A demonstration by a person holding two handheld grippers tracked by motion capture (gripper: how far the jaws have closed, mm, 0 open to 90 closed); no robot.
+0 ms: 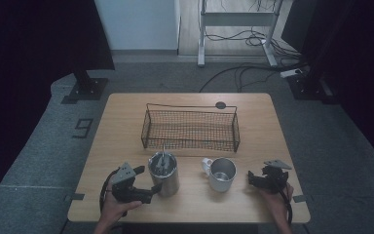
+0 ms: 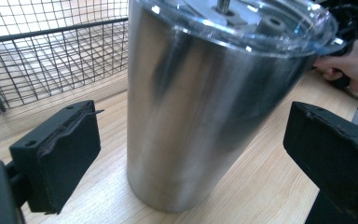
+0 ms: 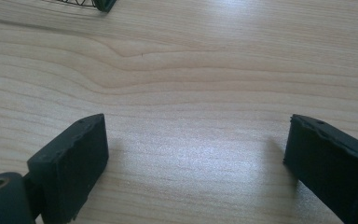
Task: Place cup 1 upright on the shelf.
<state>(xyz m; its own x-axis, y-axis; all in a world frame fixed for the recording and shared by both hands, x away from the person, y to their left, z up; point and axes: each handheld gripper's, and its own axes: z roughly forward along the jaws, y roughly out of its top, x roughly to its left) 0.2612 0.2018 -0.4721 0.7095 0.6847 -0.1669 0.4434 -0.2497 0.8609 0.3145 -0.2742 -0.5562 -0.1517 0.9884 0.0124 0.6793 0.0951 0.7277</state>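
A tall steel tumbler (image 1: 163, 174) with a clear lid and a straw stands near the table's front left. In the left gripper view the tumbler (image 2: 191, 107) rises between the two black pads, with a gap on each side, so my left gripper (image 2: 196, 126) is open around it. From above, the left gripper (image 1: 148, 190) sits just left of and in front of the tumbler. A steel mug (image 1: 222, 174) with a white handle stands to the right. My right gripper (image 1: 254, 179) rests right of the mug, open over bare wood (image 3: 196, 135).
A black wire basket (image 1: 190, 127) stands behind the two cups at mid table; its mesh (image 2: 51, 56) is close behind the tumbler and a corner (image 3: 103, 4) lies far ahead of the right gripper. The other hand (image 2: 349, 65) is beyond the tumbler.
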